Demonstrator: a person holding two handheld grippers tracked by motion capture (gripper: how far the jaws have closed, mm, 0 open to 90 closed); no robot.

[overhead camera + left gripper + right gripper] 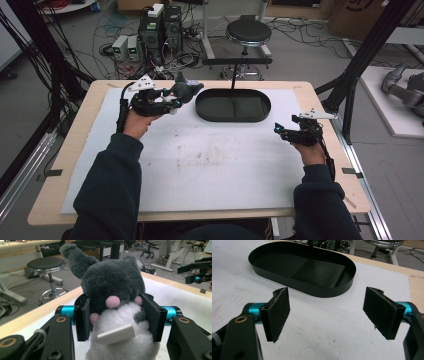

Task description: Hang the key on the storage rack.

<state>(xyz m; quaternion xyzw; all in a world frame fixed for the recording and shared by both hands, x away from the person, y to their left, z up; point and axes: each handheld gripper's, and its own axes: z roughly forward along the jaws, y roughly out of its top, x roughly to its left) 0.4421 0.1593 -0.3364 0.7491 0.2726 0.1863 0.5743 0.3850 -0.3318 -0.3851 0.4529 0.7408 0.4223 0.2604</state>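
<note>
A grey and white plush toy [185, 90] with pink cheeks and a white tag hangs above the back left of the white mat, just left of the black oval tray [233, 120]. My left gripper [175, 100] is shut on it; in the left gripper view both pads press the toy's [112, 280] sides at my left gripper [117, 312]. My right gripper [278, 131] stays low over the mat at the right, open, with nothing between its pads. In the right gripper view my right gripper [327, 312] faces the tray [312, 291], which holds a dark liner.
The white mat [200, 165] covers most of the wooden table [82, 130]. A round stool [248, 32] and computer boxes [160, 27] with cables stand behind the table. Black frame posts [350, 85] rise at the right edge.
</note>
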